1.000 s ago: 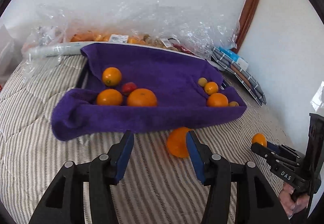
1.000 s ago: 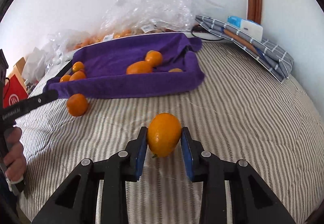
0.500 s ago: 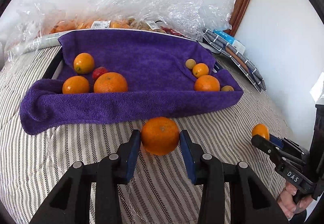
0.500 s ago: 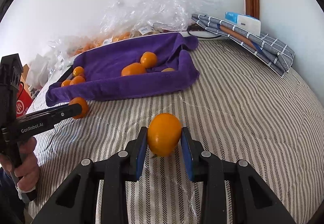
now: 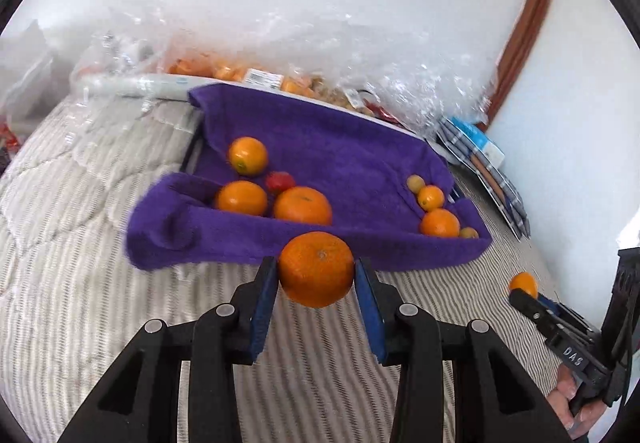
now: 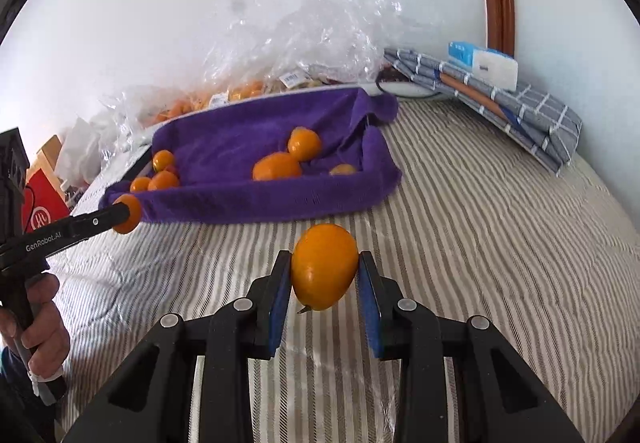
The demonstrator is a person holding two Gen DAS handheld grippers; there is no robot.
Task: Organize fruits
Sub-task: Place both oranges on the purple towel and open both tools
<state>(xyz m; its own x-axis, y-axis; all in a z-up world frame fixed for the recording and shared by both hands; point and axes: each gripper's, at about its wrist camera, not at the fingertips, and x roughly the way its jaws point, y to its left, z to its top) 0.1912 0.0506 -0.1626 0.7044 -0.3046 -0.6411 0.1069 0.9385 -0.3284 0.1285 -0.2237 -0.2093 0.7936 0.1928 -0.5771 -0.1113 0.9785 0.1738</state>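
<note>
Orange fills the middle of both wrist views. In the left wrist view, the left gripper (image 5: 316, 275) has its blue pads pressed on either side of a round orange (image 5: 316, 269); its jaws have just been closing and now clamp the fruit, which sits low in the centre of the frame, in front of the near edge of the purple towel (image 5: 340, 147).

The towel lines a shallow tray across the middle of the frame. At its left end lie three oranges in a cluster (image 5: 248, 199) with a small red fruit (image 5: 280, 181) between them. At its right end sit two more oranges (image 5: 439, 223) and two small pale yellowish fruits (image 5: 416, 183). Behind the towel, across the upper middle of the frame, clear plastic bags (image 5: 320, 55) hold more orange fruit. A folded checked cloth (image 5: 488, 171) lies at the right, against the wall.

In the right wrist view, the right gripper (image 6: 324, 275) is clamped on a smooth yellow-orange fruit (image 6: 324, 267) with a small stem point at its bottom, low in the centre, over the striped bed cover (image 6: 480, 227). At the left edge of this view the left gripper shows from the side, its orange just beside the towel's near left corner, and a hand (image 6: 36, 327) grips its handle.
</note>
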